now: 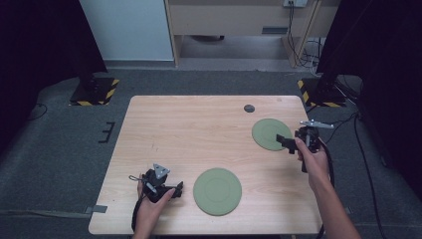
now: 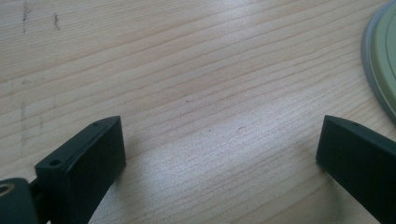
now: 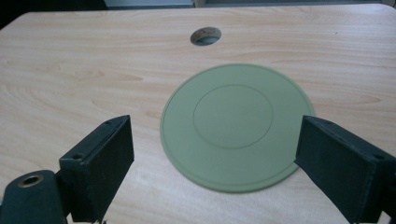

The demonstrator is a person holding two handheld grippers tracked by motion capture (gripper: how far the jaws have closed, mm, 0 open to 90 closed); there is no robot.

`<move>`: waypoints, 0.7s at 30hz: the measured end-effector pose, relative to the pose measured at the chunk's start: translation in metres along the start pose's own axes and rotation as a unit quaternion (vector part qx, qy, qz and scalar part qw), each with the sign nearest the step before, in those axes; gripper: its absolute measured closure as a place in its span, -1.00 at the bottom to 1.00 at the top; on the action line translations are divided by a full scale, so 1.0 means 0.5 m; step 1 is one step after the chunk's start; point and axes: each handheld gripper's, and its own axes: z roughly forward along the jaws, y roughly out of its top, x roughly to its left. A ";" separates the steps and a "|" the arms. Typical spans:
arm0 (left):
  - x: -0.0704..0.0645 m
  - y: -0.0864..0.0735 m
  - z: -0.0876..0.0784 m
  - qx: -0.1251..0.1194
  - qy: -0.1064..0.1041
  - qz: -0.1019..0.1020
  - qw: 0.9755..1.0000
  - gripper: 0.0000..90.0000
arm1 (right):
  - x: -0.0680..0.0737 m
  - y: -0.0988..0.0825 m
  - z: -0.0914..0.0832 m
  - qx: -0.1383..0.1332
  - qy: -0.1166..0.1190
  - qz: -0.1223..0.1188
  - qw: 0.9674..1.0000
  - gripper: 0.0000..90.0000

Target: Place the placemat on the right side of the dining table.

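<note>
The far green plate (image 1: 271,134) lies flat on the right part of the desk (image 1: 199,124), a little in front of the round cable hole (image 1: 249,108), and the right hand-held gripper (image 1: 287,141) hangs at its right edge with nothing between its jaws. In the right gripper view that plate (image 3: 233,123) sits just beyond the two wide-spread jaws, untouched, so the step in hand looks like the approach to a grasp. The next move probably calls for dropping lower and sliding one jaw under the thin rim to pinch it, a shallow angle mattering most. A second green plate (image 1: 217,191) rests near the front edge, and the left hand-held gripper (image 1: 171,190) sits beside it, open and empty.
</note>
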 end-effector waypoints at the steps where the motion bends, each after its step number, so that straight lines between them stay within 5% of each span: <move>1: 0.000 0.000 0.000 0.000 0.000 0.000 1.000 -0.98 | 0.003 -0.005 -0.003 0.001 0.001 -0.005 1.000 -0.75; 21: -0.002 -0.002 -0.002 0.000 -0.005 0.004 1.000 -0.99 | 0.049 -0.079 -0.028 0.009 0.024 -0.049 0.998 -0.75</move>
